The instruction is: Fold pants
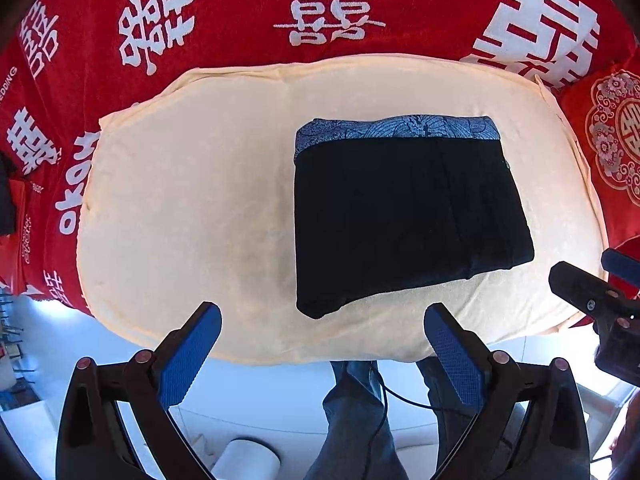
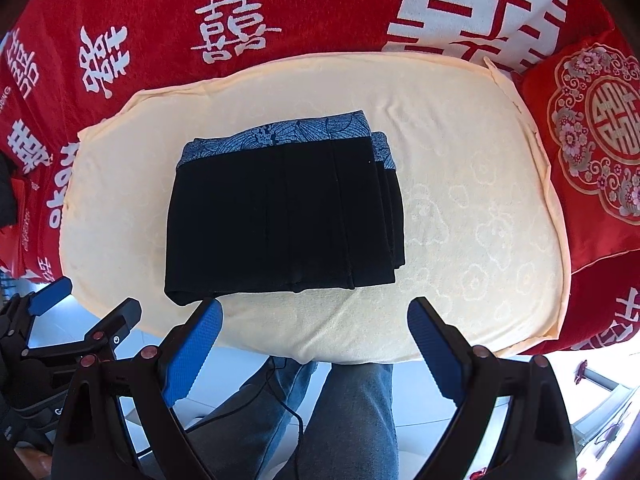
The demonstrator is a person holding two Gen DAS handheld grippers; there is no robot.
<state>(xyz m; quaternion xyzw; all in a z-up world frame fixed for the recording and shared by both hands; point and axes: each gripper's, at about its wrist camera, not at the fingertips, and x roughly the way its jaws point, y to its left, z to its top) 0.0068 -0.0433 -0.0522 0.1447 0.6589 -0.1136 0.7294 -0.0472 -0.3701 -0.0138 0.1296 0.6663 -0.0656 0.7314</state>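
Lying already folded into a compact black rectangle, the pants sit on the cream towel, patterned waistband toward its far edge. Both the left gripper and right gripper hover spread and empty past the near edge. Probably only a light squaring of the near hem remains, so press gently rather than pinch, or the layers may slide.

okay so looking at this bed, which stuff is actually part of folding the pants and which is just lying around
Part of the job:
black pants, folded into a stack
cream towel under them
left tongs, open
right tongs, open

Just lying about:
red blanket with white characters
red embroidered cushion
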